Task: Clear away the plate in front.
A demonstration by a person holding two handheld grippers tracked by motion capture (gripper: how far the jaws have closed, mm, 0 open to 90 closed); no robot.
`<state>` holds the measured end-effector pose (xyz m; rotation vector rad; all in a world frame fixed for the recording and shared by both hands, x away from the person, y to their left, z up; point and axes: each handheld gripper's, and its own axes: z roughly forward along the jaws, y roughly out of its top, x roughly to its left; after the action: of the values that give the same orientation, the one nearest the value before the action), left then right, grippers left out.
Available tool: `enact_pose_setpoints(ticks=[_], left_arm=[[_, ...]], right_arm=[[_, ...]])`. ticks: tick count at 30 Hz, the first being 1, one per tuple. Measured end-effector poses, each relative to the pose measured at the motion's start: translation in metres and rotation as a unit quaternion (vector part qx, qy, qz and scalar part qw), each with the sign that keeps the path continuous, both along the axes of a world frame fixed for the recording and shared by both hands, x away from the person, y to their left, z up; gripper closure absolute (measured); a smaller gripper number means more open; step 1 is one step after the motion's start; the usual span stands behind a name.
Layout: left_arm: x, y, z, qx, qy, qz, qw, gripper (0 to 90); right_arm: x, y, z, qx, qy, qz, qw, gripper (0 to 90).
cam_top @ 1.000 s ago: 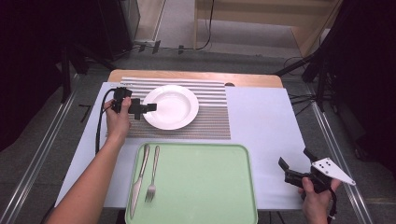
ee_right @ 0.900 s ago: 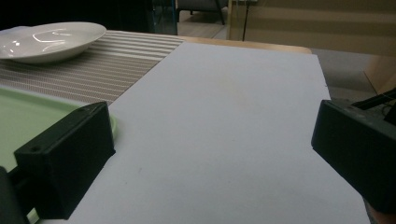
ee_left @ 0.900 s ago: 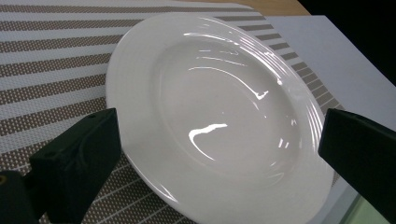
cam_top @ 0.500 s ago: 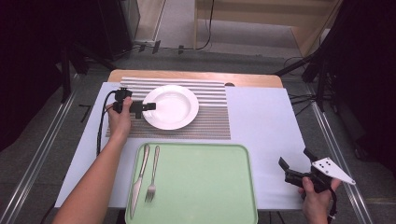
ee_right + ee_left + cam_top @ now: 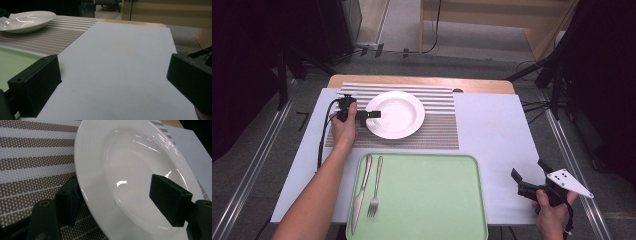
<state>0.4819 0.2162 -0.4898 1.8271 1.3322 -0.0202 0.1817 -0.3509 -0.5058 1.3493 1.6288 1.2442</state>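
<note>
High view first: my bench [image 5: 492, 150] carries a striped placemat [image 5: 437, 130] at the far side and a green tray [image 5: 427, 200] nearer me, with a knife [image 5: 361, 192] and fork [image 5: 375, 186] lying along the tray's left edge. On the placemat sits the white plate [image 5: 396, 114], and that is what I am working on.

My left gripper [image 5: 371, 114] is at the plate's left rim. Its jaws have just been closing, and in the left gripper view the rim [image 5: 85, 192] passes between them, one jaw under the edge against the mat, the other over the bowl; I see a gap yet, so they are not pressing.

I judge the plate stiff, glazed, slippery and breakable, fairly heavy for a one-sided hold. The rim is the only place to take it, and I would bite deep so it does not pivot or slide out.

My right gripper [image 5: 532, 186] rests at the bench's near right corner, jaws wide, with nothing between them.
</note>
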Motion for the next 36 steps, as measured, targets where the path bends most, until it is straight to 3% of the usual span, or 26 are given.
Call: enact_pose_setpoints(ticks=[6, 13, 17, 20, 21, 26, 30, 31, 35, 36], left_arm=[[0.002, -0.002, -0.004, -0.009, 0.016, -0.005, 0.9998, 29.1], [0.003, -0.008, -0.007, -0.023, 0.034, 0.009, 0.9991, 27.4], [0.004, -0.007, -0.006, 0.004, 0.036, 0.031, 0.9989, 44.0], [0.004, -0.006, -0.006, 0.008, 0.039, 0.038, 0.9985, 57.1], [0.004, -0.005, -0.006, 0.021, 0.036, 0.04, 0.9983, 62.7], [0.004, -0.006, -0.004, 0.023, 0.039, 0.042, 0.9981, 63.4], [0.002, -0.005, 0.0, 0.01, 0.028, 0.035, 0.9989, 66.1], [0.0, -0.005, 0.004, -0.008, 0.024, 0.023, 0.9994, 67.7], [-0.003, -0.011, 0.009, -0.007, 0.009, 0.012, 0.9999, 73.6], [-0.003, -0.011, 0.01, -0.027, 0.009, 0.005, 0.9996, 76.3]], right_arm=[[0.0, 0.002, -0.001, 0.0, 0.005, 0.002, 1.0, 0.0], [0.0, 0.001, 0.0, -0.001, 0.004, 0.002, 1.0, 0.0], [0.0, 0.002, -0.001, 0.0, 0.006, 0.003, 1.0, 0.0], [0.001, 0.002, -0.001, -0.002, 0.006, 0.002, 1.0, 0.0], [0.001, 0.002, -0.001, -0.004, 0.005, 0.002, 1.0, 0.0], [0.002, 0.0, -0.001, -0.008, 0.001, 0.002, 1.0, 0.0], [0.001, 0.0, -0.001, -0.004, 0.004, 0.0, 1.0, 0.0], [0.001, 0.0, -0.001, -0.004, 0.006, 0.0, 1.0, 0.0], [0.001, 0.001, -0.001, -0.004, 0.006, 0.0, 1.0, 0.0], [0.001, 0.001, -0.001, -0.004, 0.006, 0.0, 1.0, 0.0]])
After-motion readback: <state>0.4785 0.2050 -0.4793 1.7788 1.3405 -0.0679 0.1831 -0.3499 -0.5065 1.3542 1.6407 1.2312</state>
